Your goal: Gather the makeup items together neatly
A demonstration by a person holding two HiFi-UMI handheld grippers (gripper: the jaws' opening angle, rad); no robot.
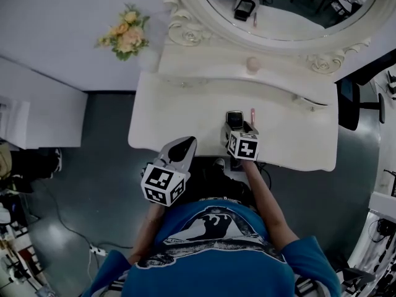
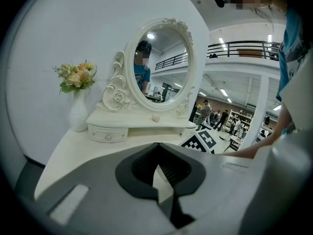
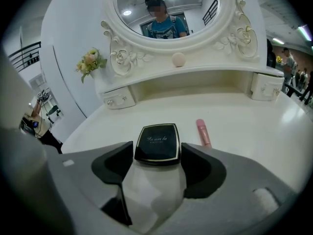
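A black square compact (image 3: 157, 142) with gold lettering lies flat on the white vanity table (image 3: 244, 116). My right gripper (image 3: 157, 150) is shut on it, one jaw against each side. A pink lip-gloss tube (image 3: 203, 132) lies just right of the compact, pointing away from me. The head view shows the compact (image 1: 234, 117), the pink tube (image 1: 252, 115) and my right gripper (image 1: 236, 127) at the middle of the table's front half. My left gripper (image 1: 185, 144) hovers at the table's front edge, left of the right one. Its jaws (image 2: 157, 148) are shut with nothing between them.
An oval mirror (image 1: 291, 8) in a carved white frame stands at the back on a raised shelf with small drawers (image 3: 117, 100). A white vase of flowers (image 2: 77, 112) sits at the back left. The table's front edge (image 1: 185, 147) runs under my left gripper.
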